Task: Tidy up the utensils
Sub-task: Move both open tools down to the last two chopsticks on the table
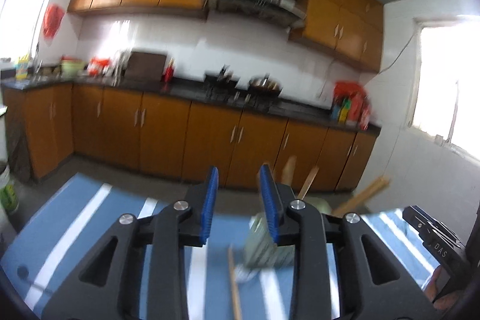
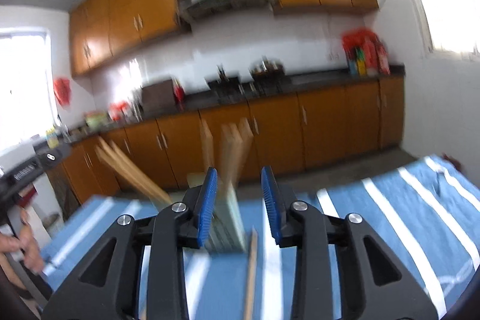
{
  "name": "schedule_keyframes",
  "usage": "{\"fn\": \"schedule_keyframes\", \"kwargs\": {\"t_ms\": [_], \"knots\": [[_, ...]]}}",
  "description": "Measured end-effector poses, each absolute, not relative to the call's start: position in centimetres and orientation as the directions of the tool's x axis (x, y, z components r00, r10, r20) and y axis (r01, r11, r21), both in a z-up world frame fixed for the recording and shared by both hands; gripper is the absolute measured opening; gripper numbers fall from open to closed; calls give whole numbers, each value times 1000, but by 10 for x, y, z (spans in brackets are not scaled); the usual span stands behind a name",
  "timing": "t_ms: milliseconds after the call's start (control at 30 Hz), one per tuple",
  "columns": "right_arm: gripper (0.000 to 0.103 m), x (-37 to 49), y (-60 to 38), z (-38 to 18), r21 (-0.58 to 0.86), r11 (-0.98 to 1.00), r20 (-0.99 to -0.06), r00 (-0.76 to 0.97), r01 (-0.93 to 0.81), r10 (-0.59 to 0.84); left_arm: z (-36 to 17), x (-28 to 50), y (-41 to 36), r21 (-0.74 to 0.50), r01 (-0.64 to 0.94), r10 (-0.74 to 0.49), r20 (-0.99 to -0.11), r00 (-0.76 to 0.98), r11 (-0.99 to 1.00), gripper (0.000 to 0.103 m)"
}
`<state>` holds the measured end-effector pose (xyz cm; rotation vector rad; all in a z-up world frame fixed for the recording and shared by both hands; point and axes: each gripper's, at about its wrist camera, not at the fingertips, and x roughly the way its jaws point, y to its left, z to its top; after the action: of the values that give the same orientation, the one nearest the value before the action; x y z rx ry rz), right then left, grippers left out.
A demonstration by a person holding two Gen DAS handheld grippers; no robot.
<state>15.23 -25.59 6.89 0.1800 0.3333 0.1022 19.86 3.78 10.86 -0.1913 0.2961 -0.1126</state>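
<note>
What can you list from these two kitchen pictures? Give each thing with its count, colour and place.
utensil holder: one, pale green, on the cloth, ahead of both grippers.
wooden utensils: several, tan, standing in the holder; exact count blurred.
loose wooden stick: one, tan, lying on the cloth.
striped cloth: one, blue with white stripes, covering the table.
cabinets: orange-brown, above and below the counter.
range hood: one, grey, between upper cabinets.
wok: one, dark, on the stove.
left hand-held gripper: black, blue pads, open.
right hand-held gripper: same, open.
</note>
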Motion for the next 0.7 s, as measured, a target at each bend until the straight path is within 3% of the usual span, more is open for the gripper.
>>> {"fn": "schedule_keyframes", "kwargs": {"t_ms": [167, 267, 433, 700], "knots": [[32, 171, -256, -6, 191, 981, -584, 802, -10, 122, 34, 206, 55, -189, 9, -104, -501, 859, 982, 30], [32, 178, -247, -44, 207, 978, -686, 711, -12, 154, -5, 208, 59, -190, -9, -109, -600, 793, 982, 30], [32, 184, -226, -72, 224, 974, -740, 645, -33, 192, -37, 212, 50, -182, 7, -132, -683, 719, 983, 34], [32, 190, -206, -76, 160, 986, -748, 646, -50, 154, -45, 217, 22, -155, 63, -156, -704, 693, 986, 42]]}}
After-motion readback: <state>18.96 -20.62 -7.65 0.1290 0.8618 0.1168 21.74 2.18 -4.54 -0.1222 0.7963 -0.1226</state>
